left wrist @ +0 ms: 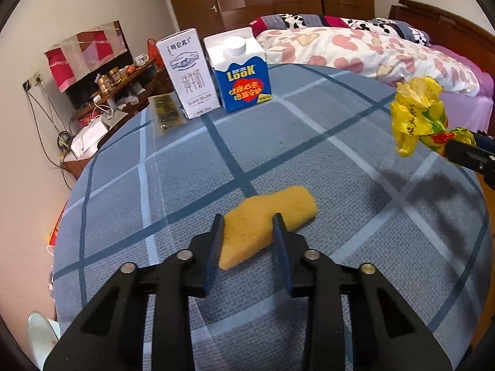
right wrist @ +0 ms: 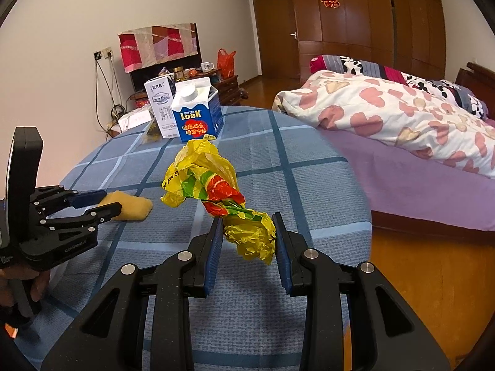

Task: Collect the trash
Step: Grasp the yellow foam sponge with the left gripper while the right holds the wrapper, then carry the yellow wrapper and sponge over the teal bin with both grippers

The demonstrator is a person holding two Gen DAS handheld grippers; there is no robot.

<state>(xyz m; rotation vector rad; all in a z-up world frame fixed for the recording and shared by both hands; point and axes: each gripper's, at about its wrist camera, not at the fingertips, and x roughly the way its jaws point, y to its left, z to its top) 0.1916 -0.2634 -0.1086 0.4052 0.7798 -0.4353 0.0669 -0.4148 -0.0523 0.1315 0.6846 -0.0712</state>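
Trash on my right side is a crumpled yellow plastic bag point(right wrist: 216, 191), and my right gripper point(right wrist: 249, 232) has its fingers clenched on the bag's twisted lower end, holding it up clear of the blue checked tablecloth point(right wrist: 309, 185). The gripper sits level, pointing across the table toward the cartons. The bag is yellow with red and green print, scrunched into a rope near the pads and puffing out at the free end; its long axis runs away from me and a little left, free end toward the blue Look carton point(right wrist: 198, 117).

My left gripper point(left wrist: 249, 232) is low over the table, angled slightly down, fingers parted on either side of the near end of a yellow sponge point(left wrist: 269, 219) — I cannot tell whether the pads touch it. The sponge lies flat on the cloth, oblong and fuzzy, long axis running from near-left to far-right.

Behind stand the Look carton and, touching it, a white milk carton point(left wrist: 188, 74) — both upright at the table's far edge, near the bed point(right wrist: 402, 130).
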